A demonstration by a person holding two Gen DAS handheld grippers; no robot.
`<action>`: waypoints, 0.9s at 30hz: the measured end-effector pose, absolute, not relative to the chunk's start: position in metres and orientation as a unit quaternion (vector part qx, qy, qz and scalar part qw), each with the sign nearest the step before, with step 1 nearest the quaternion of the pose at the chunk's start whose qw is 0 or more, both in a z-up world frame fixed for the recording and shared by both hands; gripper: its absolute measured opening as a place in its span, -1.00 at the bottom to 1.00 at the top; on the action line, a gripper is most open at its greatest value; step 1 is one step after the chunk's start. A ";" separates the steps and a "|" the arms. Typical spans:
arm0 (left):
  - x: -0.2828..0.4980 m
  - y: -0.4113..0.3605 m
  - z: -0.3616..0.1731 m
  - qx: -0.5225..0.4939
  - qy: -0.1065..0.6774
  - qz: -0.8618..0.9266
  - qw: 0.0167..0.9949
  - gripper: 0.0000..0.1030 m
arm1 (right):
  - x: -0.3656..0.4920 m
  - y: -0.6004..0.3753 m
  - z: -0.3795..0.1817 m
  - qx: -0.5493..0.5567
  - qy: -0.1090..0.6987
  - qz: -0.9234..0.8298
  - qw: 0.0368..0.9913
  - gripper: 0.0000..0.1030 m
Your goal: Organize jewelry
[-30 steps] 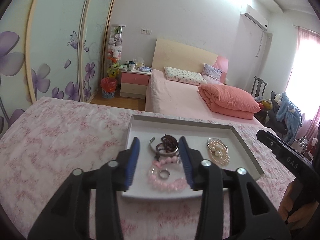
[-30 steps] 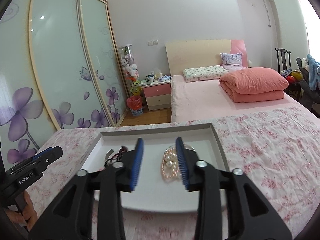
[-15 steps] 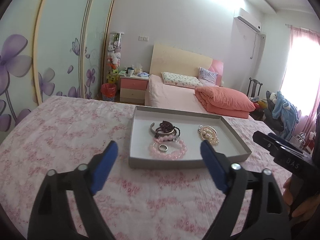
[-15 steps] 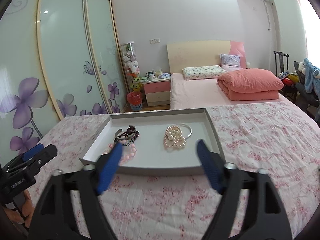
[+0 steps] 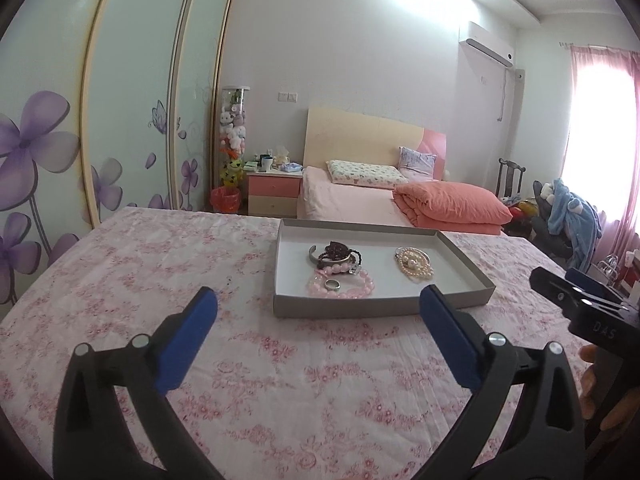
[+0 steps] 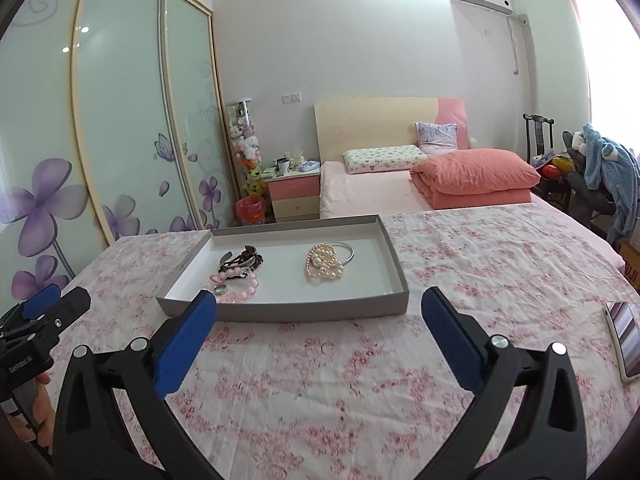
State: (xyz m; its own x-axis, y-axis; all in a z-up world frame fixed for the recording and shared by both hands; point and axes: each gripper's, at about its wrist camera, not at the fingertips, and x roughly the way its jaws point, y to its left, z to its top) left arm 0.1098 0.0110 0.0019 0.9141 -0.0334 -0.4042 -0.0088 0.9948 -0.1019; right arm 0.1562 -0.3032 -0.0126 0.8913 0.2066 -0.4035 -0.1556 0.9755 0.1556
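Both grippers, left gripper (image 5: 318, 308) and right gripper (image 6: 319, 306), jaws spread wide, empty, short of tray (image 5: 380, 307). Inside tray: pearl necklace (image 6: 323, 266) right, pink bead bracelet (image 5: 344, 286) left-front. Approach low over front rim, pinch single strand.

A phone (image 6: 623, 344) lies on the floral tablecloth (image 6: 320, 380); behind, a pink bed (image 6: 380, 188)

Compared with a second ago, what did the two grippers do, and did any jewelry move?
Both the left gripper and right gripper pulled back from over the tray and opened wide, holding nothing. The pearl necklace and pink bead bracelet stayed put.
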 end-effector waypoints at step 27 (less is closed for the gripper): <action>0.072 0.005 -0.005 -0.045 0.189 -0.002 0.981 0.92 | 0.117 -0.304 -0.026 0.061 0.202 0.102 0.972 0.97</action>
State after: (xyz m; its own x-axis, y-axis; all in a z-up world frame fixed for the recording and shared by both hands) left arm 0.0719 0.0051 -0.0050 0.9286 -0.0203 -0.3705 -0.0141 0.9959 -0.0897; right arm 0.1174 -0.3035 -0.0255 0.8975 0.2236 -0.3802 -0.1745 0.9716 0.1595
